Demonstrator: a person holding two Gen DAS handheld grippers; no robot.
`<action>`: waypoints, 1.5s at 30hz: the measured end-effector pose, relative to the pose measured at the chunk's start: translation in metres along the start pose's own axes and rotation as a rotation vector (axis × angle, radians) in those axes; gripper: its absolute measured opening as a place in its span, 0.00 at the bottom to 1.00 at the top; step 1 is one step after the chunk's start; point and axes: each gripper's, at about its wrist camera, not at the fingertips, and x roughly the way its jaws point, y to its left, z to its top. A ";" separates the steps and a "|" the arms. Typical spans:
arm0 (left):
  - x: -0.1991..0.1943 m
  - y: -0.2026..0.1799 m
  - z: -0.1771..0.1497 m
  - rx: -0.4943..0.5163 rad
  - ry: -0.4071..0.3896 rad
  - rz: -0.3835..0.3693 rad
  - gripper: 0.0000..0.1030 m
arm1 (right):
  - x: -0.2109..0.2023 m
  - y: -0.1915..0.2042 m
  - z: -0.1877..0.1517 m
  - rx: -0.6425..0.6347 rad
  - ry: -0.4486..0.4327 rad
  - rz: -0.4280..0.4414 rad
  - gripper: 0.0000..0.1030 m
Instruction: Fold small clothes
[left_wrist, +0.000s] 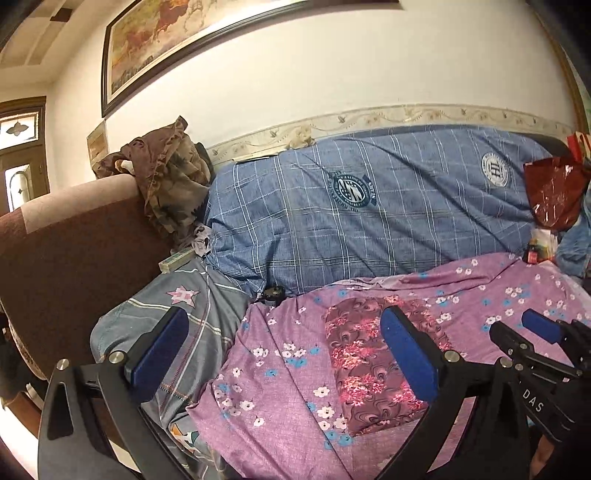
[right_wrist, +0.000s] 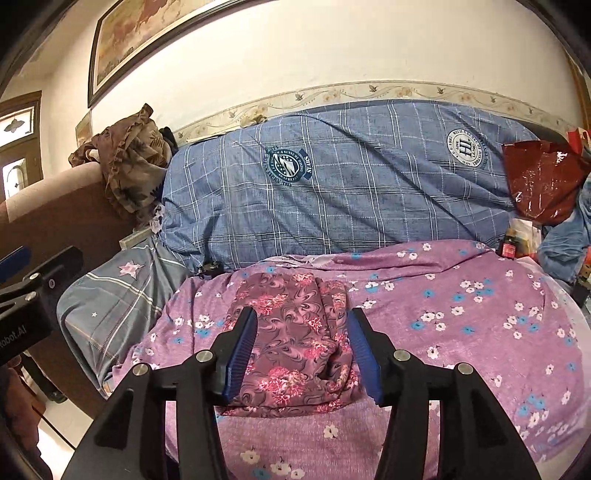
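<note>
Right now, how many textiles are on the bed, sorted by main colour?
Purple floral sheet: 1
Maroon floral folded garment: 1
Blue checked quilt: 1
Grey star pillow: 1
Brown ruffled cloth: 1
Total: 5

Warm yellowish indoor light, moderately bright; white wall (left_wrist: 295, 85) brightest, slightly washed out; glare spots on red plastic bag (left_wrist: 554, 192); soft shadows in folds of blue checked quilt (right_wrist: 332, 192); strong fisheye bending at edges, corners dark; focus mostly sharp, mild softness at rim.
</note>
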 end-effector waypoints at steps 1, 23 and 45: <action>-0.002 0.001 0.000 -0.005 -0.002 0.002 1.00 | -0.003 0.001 0.000 -0.002 0.001 0.000 0.51; -0.020 0.017 0.000 -0.041 0.005 0.015 1.00 | -0.023 0.023 -0.004 -0.038 0.037 0.003 0.53; -0.025 0.026 -0.001 -0.053 0.007 0.008 1.00 | -0.031 0.042 -0.001 -0.064 0.030 0.003 0.53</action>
